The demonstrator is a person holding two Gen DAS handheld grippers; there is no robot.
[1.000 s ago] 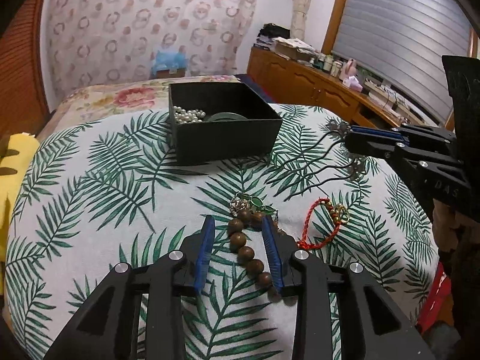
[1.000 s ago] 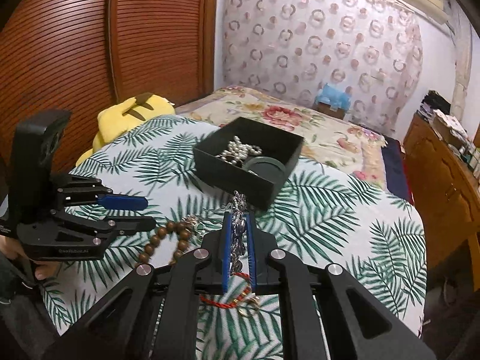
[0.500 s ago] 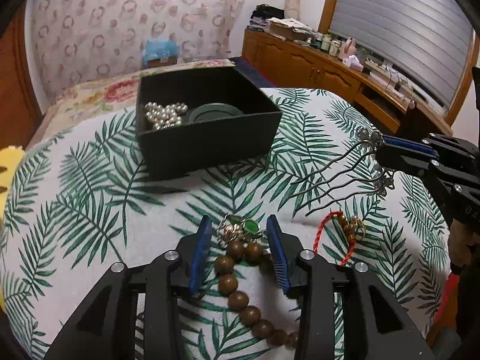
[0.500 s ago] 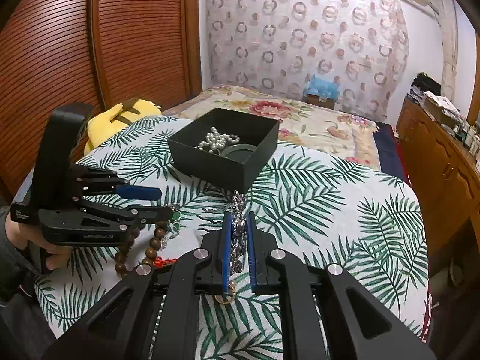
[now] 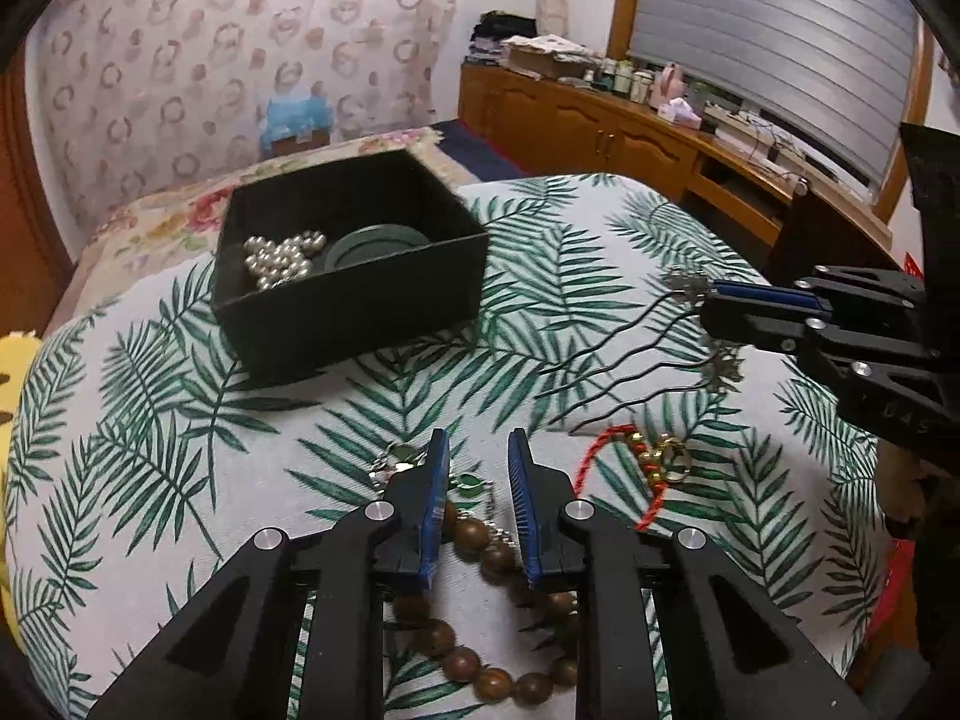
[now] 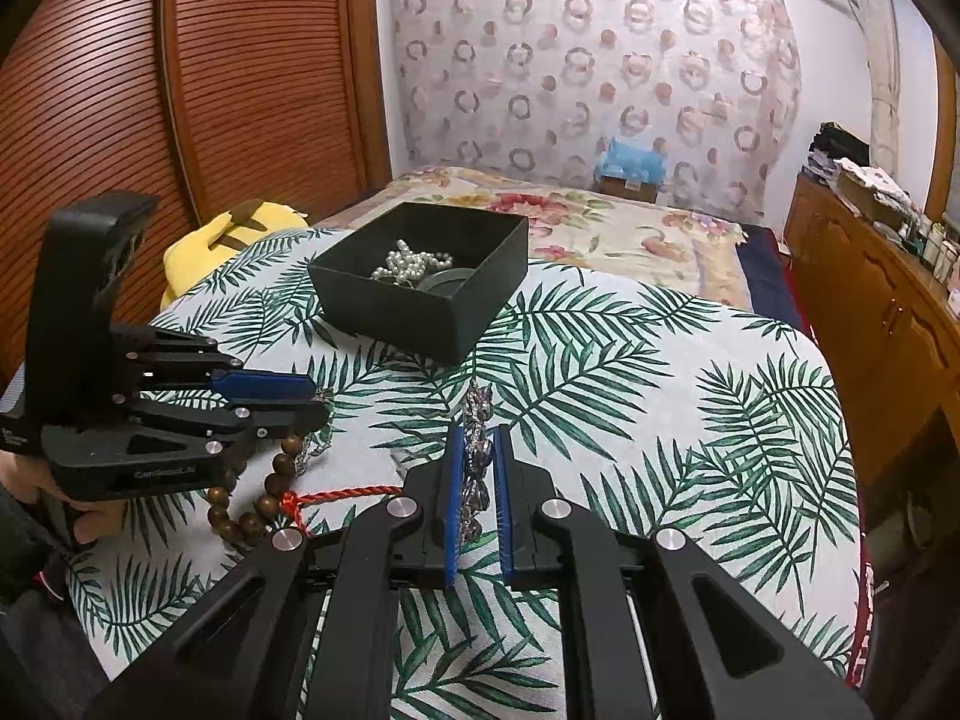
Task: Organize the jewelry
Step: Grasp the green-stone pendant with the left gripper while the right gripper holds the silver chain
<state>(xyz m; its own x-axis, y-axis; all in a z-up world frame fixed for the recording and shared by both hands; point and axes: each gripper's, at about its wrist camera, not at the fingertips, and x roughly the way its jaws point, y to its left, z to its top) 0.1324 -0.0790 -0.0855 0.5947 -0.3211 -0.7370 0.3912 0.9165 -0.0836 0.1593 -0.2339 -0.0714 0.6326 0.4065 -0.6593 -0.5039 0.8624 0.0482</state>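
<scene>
While cloth (image 5: 150, 432) lies bare, box (image 5: 360, 312) stands mid-table.

Black open square cardboard box (image 5: 360, 312): one
White pearl strand (image 5: 279, 258): one
Brown wooden bead bracelet (image 5: 480, 540): one
Red braided cord bracelet (image 5: 606, 450): one
Black-pronged metal hair comb (image 5: 624, 348): one
Black two-finger grippers: two
</scene>
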